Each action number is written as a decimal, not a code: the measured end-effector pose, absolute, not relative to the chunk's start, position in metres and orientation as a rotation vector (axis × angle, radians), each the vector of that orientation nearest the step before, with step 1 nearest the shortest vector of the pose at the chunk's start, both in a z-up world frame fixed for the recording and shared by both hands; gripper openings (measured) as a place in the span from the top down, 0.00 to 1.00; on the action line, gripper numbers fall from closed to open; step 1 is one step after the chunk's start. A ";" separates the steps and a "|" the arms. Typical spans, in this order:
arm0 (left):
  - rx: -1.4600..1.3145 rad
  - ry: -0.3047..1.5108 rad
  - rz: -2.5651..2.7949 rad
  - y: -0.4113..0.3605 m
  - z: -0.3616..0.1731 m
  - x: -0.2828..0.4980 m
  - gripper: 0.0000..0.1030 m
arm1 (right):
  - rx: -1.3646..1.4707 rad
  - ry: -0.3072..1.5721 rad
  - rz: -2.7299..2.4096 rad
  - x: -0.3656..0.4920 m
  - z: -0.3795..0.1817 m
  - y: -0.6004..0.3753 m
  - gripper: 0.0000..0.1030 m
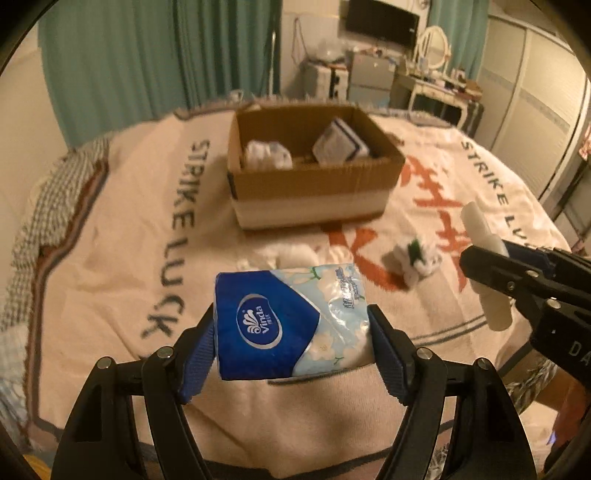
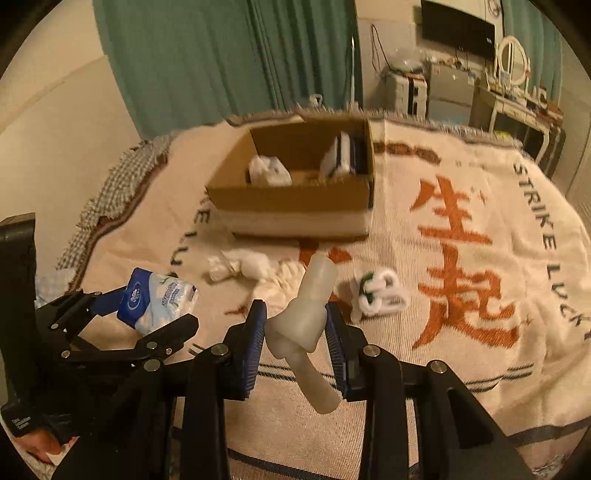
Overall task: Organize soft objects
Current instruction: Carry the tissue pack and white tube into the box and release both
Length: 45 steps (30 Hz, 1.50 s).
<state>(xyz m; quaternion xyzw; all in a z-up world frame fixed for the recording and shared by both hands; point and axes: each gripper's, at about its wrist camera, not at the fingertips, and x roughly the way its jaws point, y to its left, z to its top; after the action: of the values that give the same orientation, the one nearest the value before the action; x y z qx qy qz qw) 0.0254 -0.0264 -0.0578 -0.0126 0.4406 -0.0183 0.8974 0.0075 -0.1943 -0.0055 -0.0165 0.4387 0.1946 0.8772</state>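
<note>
My left gripper is shut on a blue and white Vinda tissue pack, held above the blanket; it also shows in the right wrist view. My right gripper is shut on a translucent white soft tube-shaped object, also seen in the left wrist view. An open cardboard box stands ahead on the bed, holding a white bundle and a tissue pack. A rolled white and green sock pair and white cloth lie on the blanket.
The bed is covered by a cream blanket with "STRIKE LUCK" lettering and orange characters. Green curtains hang behind. A dressing table with a mirror and a television stand at the far right.
</note>
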 end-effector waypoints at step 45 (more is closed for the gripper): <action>0.018 0.772 0.015 0.004 -0.045 0.259 0.18 | 0.143 0.881 0.439 0.288 -0.009 -0.137 0.47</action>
<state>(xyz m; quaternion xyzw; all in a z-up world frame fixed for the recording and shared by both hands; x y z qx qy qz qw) 0.2592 0.0040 -0.0446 0.0089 0.3767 0.0073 0.9263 0.2881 -0.1371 -0.0091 0.0687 0.4225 0.2107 0.8789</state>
